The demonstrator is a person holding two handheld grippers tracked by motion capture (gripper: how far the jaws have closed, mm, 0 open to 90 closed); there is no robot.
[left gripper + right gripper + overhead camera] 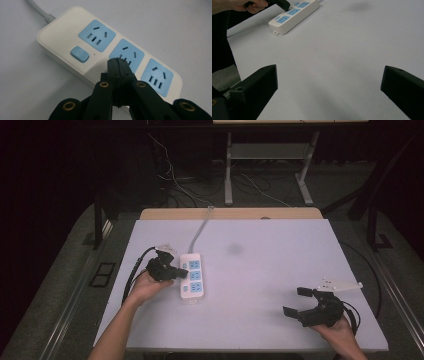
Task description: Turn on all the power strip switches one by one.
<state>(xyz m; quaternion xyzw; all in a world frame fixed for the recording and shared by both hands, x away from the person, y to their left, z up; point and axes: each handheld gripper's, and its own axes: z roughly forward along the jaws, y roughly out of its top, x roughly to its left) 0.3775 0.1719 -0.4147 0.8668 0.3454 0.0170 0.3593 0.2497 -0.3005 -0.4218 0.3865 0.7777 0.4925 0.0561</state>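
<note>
The white power strip [192,275] lies on the pale table [260,285], left of centre, its grey cord [200,230] running off the far edge. Just left of the strip, the left hand [145,287] holds the left gripper [181,272] with its jaws pressed together, empty, their tips over the strip's middle blue socket [132,53]; whether they touch it I cannot tell. The blue switch [79,53] sits beside the socket nearest the cord, clear of the jaws. Well to the right of the strip, near the table's front right corner, the right gripper [297,301] rests in the right hand [340,330], jaws spread wide, bare tabletop between them. A faint dark smudge [235,249] marks the table just right of the strip's far end.
</note>
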